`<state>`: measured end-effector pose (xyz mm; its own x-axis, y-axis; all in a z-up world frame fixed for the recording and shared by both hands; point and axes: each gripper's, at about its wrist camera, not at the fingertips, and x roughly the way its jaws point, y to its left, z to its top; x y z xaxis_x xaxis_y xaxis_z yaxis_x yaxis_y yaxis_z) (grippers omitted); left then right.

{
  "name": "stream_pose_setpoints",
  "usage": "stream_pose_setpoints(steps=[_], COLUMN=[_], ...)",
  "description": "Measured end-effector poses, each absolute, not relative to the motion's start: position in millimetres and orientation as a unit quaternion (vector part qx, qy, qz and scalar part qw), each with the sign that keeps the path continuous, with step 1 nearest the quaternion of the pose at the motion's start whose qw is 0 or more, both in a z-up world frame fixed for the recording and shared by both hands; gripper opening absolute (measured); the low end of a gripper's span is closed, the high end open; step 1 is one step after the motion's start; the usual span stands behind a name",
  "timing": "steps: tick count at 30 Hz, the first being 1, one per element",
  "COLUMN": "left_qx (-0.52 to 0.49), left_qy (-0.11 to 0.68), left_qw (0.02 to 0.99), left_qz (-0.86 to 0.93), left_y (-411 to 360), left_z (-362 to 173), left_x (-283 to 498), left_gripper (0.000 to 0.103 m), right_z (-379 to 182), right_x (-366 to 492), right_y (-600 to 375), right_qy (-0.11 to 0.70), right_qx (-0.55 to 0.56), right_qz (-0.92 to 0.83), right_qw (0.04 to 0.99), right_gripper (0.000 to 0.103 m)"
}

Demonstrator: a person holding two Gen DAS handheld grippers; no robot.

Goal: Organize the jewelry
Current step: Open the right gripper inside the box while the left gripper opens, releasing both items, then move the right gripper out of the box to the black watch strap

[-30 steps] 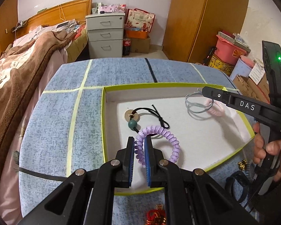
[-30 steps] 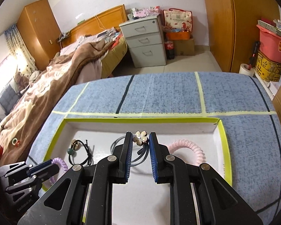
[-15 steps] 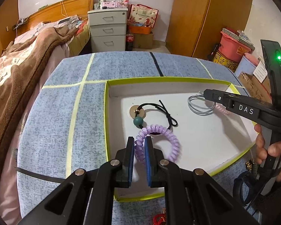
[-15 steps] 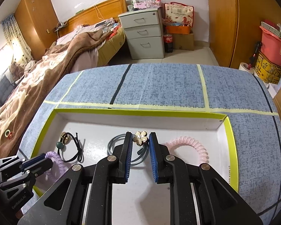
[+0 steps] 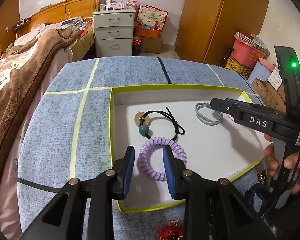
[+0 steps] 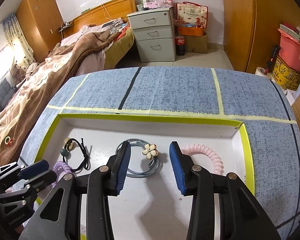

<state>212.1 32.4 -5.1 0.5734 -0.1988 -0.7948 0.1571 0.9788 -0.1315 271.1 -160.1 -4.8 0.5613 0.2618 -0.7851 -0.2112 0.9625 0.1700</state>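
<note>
- Lilac plastic, the coiled hair tie is lying on the white floor of the green-rimmed tray, its near-left arc sitting between the two blue pads of the left gripper, which a second ago were clamped on it.
- The left gripper's jaws are opening: a gap is showing on either side of the coil, so nothing is pinching it and it is resting under its own weight.
- The right gripper is doing the same; its jaws are opening, and the grey hair tie with the cream flower charm, pinched half a second ago, is lying on the tray floor between the spread pads without touching either.
- Just right of the right gripper's outer finger, the pink coiled tie is already lying in the tray; just beyond the left gripper's tips, the black cord tie with the teal bead is lying there too.
- Both releases are happening at once, which I am reading as two more pieces delivered, making four in the tray.
- Nearer the camera than the tray's front rim, a red knotted ornament is waiting on the blue cloth, so sorting is probably continuing.
- The person's hand is gripping the right tool's handle.
</note>
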Motion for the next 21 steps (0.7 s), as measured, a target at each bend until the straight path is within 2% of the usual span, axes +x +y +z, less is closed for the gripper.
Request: stream_pose_setpoints(steps=[6, 21], left_qx=[-0.025, -0.044], left_qy=[0.437, 0.401], left_qw=[0.892, 0.907], left_qz=[-0.109, -0.117], left_y=[32, 35], left_z=[4, 30], left_x=[204, 150], left_gripper=[0.042, 0.050], right_z=[3, 34], right_x=[260, 196], right_y=[-162, -171], right_qy=[0.440, 0.404], right_qx=[0.030, 0.029], right_qz=[0.136, 0.147], right_qw=[0.887, 0.902], right_gripper=[0.041, 0.042])
